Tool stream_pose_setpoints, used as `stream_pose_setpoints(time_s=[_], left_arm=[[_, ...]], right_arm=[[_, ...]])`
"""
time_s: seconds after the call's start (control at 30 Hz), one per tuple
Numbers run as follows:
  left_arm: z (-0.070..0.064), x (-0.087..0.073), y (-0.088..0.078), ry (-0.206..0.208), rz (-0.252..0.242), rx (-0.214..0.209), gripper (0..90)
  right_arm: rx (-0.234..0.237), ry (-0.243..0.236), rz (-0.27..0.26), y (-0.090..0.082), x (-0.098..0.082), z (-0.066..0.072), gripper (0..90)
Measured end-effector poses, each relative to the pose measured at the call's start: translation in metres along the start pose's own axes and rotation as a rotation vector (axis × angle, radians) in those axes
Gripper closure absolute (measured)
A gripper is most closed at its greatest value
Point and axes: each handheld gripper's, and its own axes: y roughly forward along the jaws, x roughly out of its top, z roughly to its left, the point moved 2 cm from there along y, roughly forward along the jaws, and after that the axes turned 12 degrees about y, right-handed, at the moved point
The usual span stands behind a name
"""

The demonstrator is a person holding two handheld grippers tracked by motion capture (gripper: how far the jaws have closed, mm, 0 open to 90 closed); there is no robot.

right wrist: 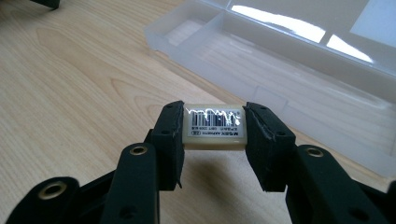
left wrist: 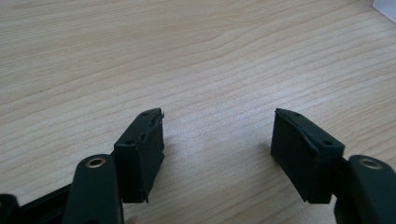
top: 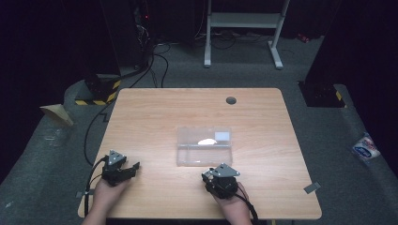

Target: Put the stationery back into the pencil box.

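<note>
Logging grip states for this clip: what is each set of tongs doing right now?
Left tongs: open, nothing between the jaws.
Right tongs: closed on a small eraser with a barcode label.

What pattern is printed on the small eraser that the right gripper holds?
A black barcode on a white label, on the cream eraser. It shows best in the right gripper view.

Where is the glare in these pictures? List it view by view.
High view: a white glint on the clear plastic box, dark surroundings. Right gripper view: bright streaks on the box lid and shine across the eraser barcode. Left gripper view: even light, no glare on the table.
</note>
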Motion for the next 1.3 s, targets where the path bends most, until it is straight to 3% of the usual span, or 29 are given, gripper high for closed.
stream_pose_setpoints(time_s=[0.63,1.3], left_arm=[[0.000,0.000,0.000,-0.004,0.004,-0.002,31.5],[0.000,0.000,0.001,-0.007,0.008,0.003,29.0]], right_arm=[[-0.009,0.028,-0.039,0.003,0.026,-0.005,58.3],[0.010,-0.008,-0.069,0.009,0.049,0.003,58.4]])
